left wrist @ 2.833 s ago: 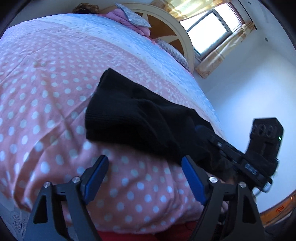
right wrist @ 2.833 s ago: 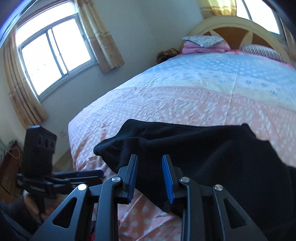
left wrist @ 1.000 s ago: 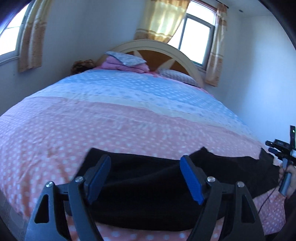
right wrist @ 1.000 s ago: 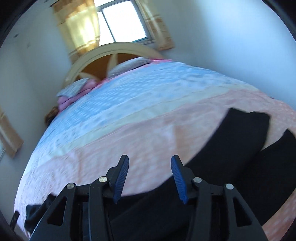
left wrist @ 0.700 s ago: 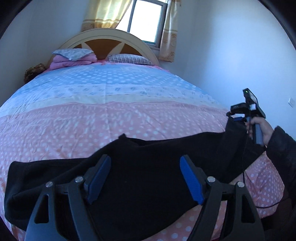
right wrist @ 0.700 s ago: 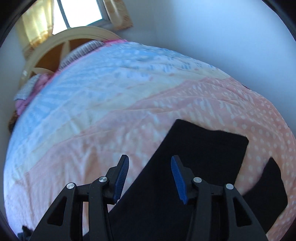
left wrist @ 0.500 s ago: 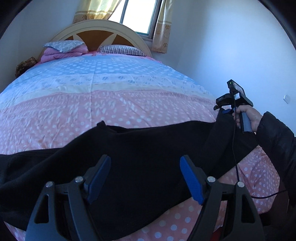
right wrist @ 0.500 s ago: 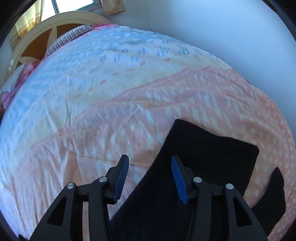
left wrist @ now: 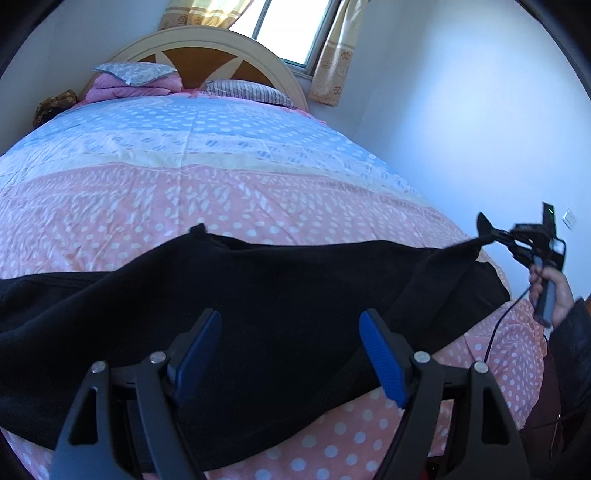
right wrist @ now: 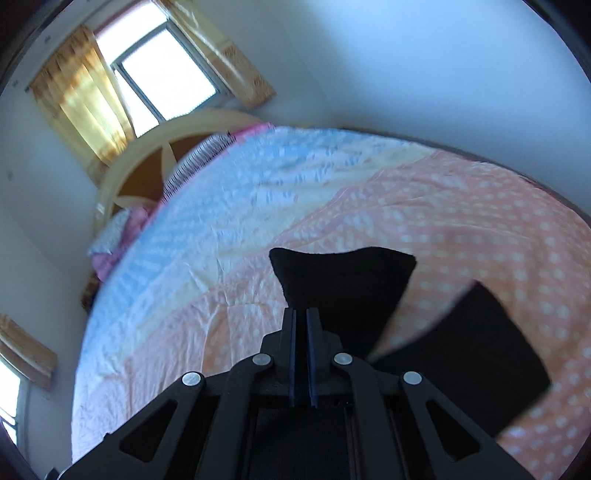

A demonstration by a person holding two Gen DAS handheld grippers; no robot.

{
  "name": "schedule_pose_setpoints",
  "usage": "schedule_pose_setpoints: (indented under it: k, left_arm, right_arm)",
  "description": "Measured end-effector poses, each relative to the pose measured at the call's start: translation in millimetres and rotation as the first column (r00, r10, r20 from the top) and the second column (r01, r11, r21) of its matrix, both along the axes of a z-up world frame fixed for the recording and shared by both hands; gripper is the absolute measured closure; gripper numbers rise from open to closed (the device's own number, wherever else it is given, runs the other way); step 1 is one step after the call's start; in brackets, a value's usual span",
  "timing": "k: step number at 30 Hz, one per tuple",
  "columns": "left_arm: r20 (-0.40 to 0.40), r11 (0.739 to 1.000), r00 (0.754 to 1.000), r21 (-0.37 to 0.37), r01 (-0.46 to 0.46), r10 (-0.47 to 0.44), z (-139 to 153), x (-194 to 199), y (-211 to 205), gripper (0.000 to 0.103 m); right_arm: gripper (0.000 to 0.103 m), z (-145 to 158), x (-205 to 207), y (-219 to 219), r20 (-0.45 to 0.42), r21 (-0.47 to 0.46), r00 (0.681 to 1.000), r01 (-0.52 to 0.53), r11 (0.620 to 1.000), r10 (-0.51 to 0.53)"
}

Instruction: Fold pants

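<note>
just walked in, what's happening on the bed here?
A person with a handheld gripper in each hand is folding black pants spread across the foot of a polka-dot bed. The right gripper has just closed on one leg end and holds it lifted off the cover; the other leg end lies flat beside it. The left gripper hangs open above the middle of the pants, gripping nothing. No fold is finished yet.

Bedroom, plain white walls (left wrist: 461,122). Bed (left wrist: 229,177) w/ polka-dot quilt: pink near end, pale yellow band, blue twd head. Arched cream/wood headboard (left wrist: 207,48); striped pillow (left wrist: 243,90) + folded pink bedding (left wrist: 136,85) against it. Window (left wrist: 280,33) behind, bright daylight, yellow curtains (left wrist: 334,62). 2nd window (right wrist: 9,406) on side wall.
</note>
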State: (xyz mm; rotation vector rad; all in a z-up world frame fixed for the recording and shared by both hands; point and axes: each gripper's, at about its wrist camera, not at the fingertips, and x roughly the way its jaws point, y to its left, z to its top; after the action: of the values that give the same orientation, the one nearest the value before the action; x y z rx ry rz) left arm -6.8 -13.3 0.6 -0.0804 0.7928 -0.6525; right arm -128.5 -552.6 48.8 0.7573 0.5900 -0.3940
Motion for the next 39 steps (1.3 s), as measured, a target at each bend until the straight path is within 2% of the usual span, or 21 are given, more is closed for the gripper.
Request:
schedule_pose_setpoints:
  k: [3, 7, 10, 12, 14, 16, 18, 23, 28, 32, 33, 35, 36, 37, 39]
  left_arm:
    - [0.004, 0.999, 0.999, 0.007, 0.038, -0.038, 1, -4, -16, 0.023]
    - [0.015, 0.996, 0.996, 0.025, 0.088, -0.089, 4, -12, -37, 0.023]
    - [0.034, 0.994, 0.994, 0.043, 0.105, -0.106, 8, -16, -47, 0.023]
    - [0.039, 0.993, 0.993, 0.049, 0.111, -0.113, 9, -18, -50, 0.023]
    - [0.044, 0.992, 0.992, 0.063, 0.112, -0.115, 9, -18, -54, 0.023]
    - [0.039, 0.991, 0.992, 0.076, 0.113, -0.117, 7, -19, -59, 0.023]
    - [0.033, 0.99, 0.992, 0.079, 0.118, -0.121, 7, -19, -60, 0.023]
    - [0.059, 0.991, 0.993, 0.093, 0.097, -0.103, 11, -23, -59, 0.023]
    - [0.035, 0.993, 0.996, 0.09, 0.075, -0.079, 9, -18, -55, 0.023]
    - [0.007, 0.994, 0.997, 0.081, 0.078, -0.079, 6, -14, -59, 0.023]
    - [0.007, 0.993, 0.997, 0.08, 0.082, -0.083, 6, -14, -60, 0.023]
    - [0.015, 0.992, 0.995, 0.088, 0.092, -0.094, 6, -16, -65, 0.023]
    - [0.017, 0.991, 0.995, 0.092, 0.096, -0.098, 6, -16, -67, 0.023]
    - [0.018, 0.99, 0.994, 0.097, 0.101, -0.104, 5, -17, -69, 0.023]
    - [0.016, 0.989, 0.993, 0.101, 0.112, -0.114, 4, -18, -74, 0.023]
  right_arm:
    - [0.098, -11, -44, -10, 0.015, 0.047, 0.999, 0.034, 0.998, -0.035]
    - [0.097, -42, -85, -19, -0.074, 0.06, 0.994, 0.078, 0.995, -0.074]
    - [0.097, -55, -100, -24, -0.172, 0.048, 0.978, 0.129, 0.991, -0.119]
    - [0.097, -54, -114, -29, -0.21, 0.029, 0.965, 0.167, 0.986, -0.158]
    - [0.097, -42, -125, -32, -0.168, -0.012, 0.964, 0.207, 0.978, -0.206]
    - [0.097, -29, -122, -35, -0.09, -0.039, 0.98, 0.173, 0.984, -0.176]
    - [0.097, -25, -111, -41, -0.056, -0.026, 0.989, 0.136, 0.99, -0.137]
    - [0.097, -39, -70, -50, -0.145, -0.073, 0.988, 0.032, 0.997, -0.042]
    - [0.096, -55, -55, -59, -0.157, -0.034, 0.988, -0.004, 0.999, -0.001]
    - [0.095, -61, -57, -56, -0.167, -0.043, 0.986, -0.016, 0.999, 0.009]
    - [0.093, -59, -61, -55, -0.145, -0.042, 0.989, -0.015, 0.999, 0.009]
    - [0.078, -55, -68, -52, -0.104, -0.052, 0.994, -0.019, 0.998, 0.013]
    - [0.064, -52, -70, -49, -0.088, -0.071, 0.996, -0.03, 0.997, 0.024]
    - [0.055, -49, -71, -46, -0.079, -0.103, 0.996, -0.047, 0.994, 0.039]
    - [0.055, -44, -70, -39, -0.098, -0.156, 0.994, -0.07, 0.985, 0.055]
